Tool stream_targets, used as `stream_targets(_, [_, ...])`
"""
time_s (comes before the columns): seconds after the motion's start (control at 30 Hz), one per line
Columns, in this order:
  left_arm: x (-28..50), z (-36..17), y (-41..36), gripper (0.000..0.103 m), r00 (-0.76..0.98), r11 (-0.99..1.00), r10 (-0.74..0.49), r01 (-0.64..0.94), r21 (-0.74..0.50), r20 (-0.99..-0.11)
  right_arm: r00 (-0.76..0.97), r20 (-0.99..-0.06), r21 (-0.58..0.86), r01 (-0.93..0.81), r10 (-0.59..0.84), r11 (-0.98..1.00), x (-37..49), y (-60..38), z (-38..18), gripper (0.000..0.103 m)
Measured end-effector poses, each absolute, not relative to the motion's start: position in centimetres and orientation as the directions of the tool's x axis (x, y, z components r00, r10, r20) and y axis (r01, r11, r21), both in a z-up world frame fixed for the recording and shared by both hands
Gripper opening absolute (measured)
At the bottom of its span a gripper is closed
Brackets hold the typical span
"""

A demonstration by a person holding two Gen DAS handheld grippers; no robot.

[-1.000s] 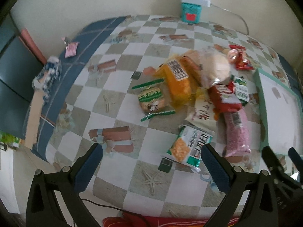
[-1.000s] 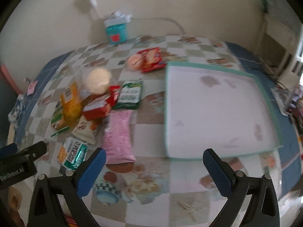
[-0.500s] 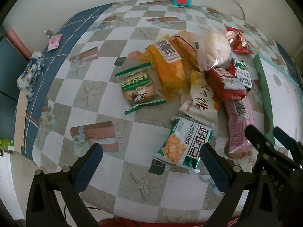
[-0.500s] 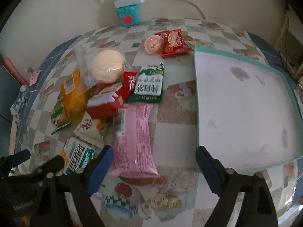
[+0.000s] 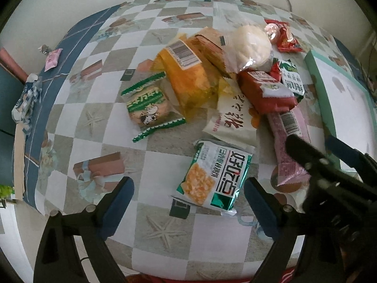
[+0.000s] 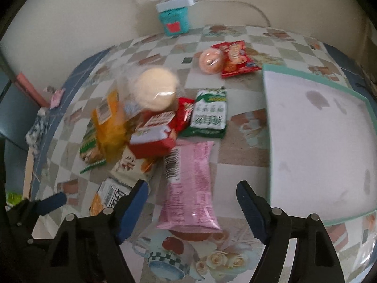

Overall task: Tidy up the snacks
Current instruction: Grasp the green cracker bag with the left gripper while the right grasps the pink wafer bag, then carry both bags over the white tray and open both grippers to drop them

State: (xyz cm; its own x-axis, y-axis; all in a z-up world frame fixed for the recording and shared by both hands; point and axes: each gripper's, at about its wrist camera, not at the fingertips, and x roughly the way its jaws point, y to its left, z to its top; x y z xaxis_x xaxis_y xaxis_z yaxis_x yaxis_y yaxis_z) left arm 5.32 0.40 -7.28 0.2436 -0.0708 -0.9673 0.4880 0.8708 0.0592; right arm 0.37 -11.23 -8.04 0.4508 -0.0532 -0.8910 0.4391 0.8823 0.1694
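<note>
Packets [image 6: 191, 184]: about ten; one tray [image 6: 318, 155].

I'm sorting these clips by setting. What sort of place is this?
Most likely a home dining or kitchen table: a checkered printed tablecloth with seashell and teacup pictures, a loose pile of packaged snacks such as the long pink wrapped packet, and a white power strip on a teal box against a plain wall.

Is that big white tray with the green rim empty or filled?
Empty: the tray shows only bare, stained white; every snack lies on the table beside it.
</note>
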Motion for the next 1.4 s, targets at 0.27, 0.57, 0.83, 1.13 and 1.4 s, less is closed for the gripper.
stream_targets(0.27, [5.9,-8.5,0.1,0.082,0.207,0.866,-0.066,0.497,0.047,-0.976,0.416,-0.909,0.215,0.443,0.013,0.871,1.0,-11.5,-10.1,0.061])
stream_targets(0.57, [5.4,-8.7,-1.1,0.059,0.206,0.852,-0.09,0.523,0.032,-0.974,0.421,-0.906,0.25,0.455,0.041,0.855,0.3,-12.0,-10.3,0.046])
stream_targets(0.83, [5.2,-8.3,-0.3,0.053,0.215,0.872,-0.087,0.488,0.029,-0.973,0.413,-0.909,0.275,0.479,0.063,0.834,-1.9,-12.8,-9.9,0.045])
stream_targets(1.13, [5.8,-7.3,1.5,0.044,0.227,0.904,-0.071,0.427,0.033,-0.971,0.439,-0.896,0.299,0.492,0.064,0.818,-3.9,-12.9,-8.9,0.043])
stream_targets(1.4, [5.4,-5.5,1.7,0.044,0.243,0.916,-0.071,0.399,0.033,-0.968,0.487,-0.871,0.333,0.503,0.057,0.798,-5.4,-13.1,-6.8,0.042])
